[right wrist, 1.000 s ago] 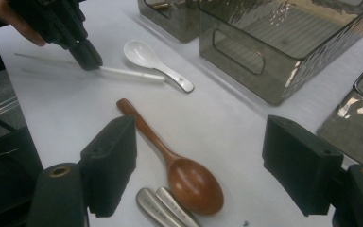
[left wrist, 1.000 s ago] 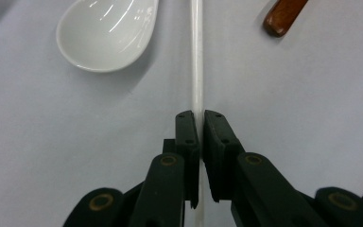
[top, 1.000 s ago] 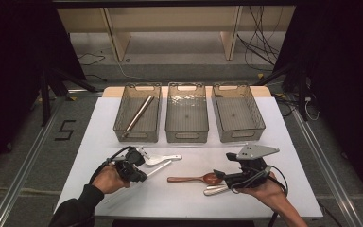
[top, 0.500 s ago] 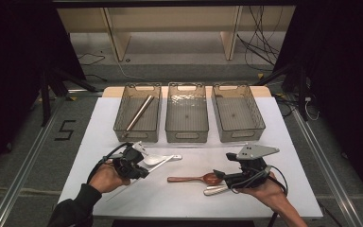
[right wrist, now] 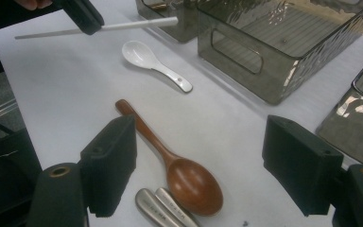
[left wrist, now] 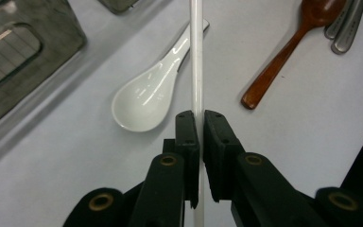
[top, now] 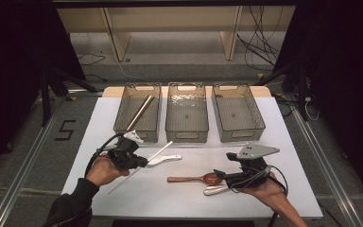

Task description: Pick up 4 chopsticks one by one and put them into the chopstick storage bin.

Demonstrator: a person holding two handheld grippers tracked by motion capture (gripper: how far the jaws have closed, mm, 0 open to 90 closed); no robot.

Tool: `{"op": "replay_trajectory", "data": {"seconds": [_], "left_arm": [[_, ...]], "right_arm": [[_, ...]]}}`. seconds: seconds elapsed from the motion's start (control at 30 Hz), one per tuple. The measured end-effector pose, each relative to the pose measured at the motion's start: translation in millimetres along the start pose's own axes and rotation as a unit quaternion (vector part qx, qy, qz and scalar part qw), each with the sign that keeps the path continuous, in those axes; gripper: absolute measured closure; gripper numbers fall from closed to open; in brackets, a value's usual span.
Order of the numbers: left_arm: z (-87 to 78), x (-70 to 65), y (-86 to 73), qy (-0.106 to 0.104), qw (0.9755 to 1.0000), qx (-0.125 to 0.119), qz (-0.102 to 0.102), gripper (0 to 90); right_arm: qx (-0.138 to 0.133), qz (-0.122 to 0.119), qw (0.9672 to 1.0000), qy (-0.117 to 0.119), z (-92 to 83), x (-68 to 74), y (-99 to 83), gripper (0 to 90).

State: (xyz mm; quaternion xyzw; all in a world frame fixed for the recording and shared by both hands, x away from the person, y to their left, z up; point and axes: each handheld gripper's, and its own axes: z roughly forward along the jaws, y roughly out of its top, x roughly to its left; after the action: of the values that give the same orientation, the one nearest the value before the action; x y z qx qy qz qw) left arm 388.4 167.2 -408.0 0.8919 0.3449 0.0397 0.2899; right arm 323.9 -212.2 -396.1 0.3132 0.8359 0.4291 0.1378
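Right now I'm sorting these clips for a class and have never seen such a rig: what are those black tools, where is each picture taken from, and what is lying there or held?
A person at a white table holds a hand-operated two-jaw gripper in each hand. One picture looks down from above; the other two come from cameras riding on each gripper. The left gripper is shut on a thin white stick, lifted off the table. The right gripper is open, hovering over a wooden spoon and two metal handles. A white ceramic spoon lies between the hands. Three clear bins stand in a row behind; the left one holds a brownish stick.
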Motion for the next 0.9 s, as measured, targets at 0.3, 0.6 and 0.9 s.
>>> {"op": "replay_trajectory", "data": {"seconds": [0.3, 0.6, 0.9], "left_arm": [[-14.8, 20.5, 14.8, 0.011, 0.9991, -0.035, -0.021, 84.2], [-27.6, 39.6, 42.0, 0.036, 0.9969, -0.064, -0.029, 84.2], [-31.5, 64.0, 64.5, 0.056, 0.9936, -0.084, -0.051, 84.2]], "right_arm": [[-0.001, 0.001, 1.0000, -0.001, 0.1, -1.4, -0.5, 27.8], [-0.001, 0.001, 1.0000, -0.001, 0.0, -1.6, -0.7, 27.8], [-0.001, 0.003, 1.0000, -0.001, -0.4, -2.4, -1.2, 27.8]]}}
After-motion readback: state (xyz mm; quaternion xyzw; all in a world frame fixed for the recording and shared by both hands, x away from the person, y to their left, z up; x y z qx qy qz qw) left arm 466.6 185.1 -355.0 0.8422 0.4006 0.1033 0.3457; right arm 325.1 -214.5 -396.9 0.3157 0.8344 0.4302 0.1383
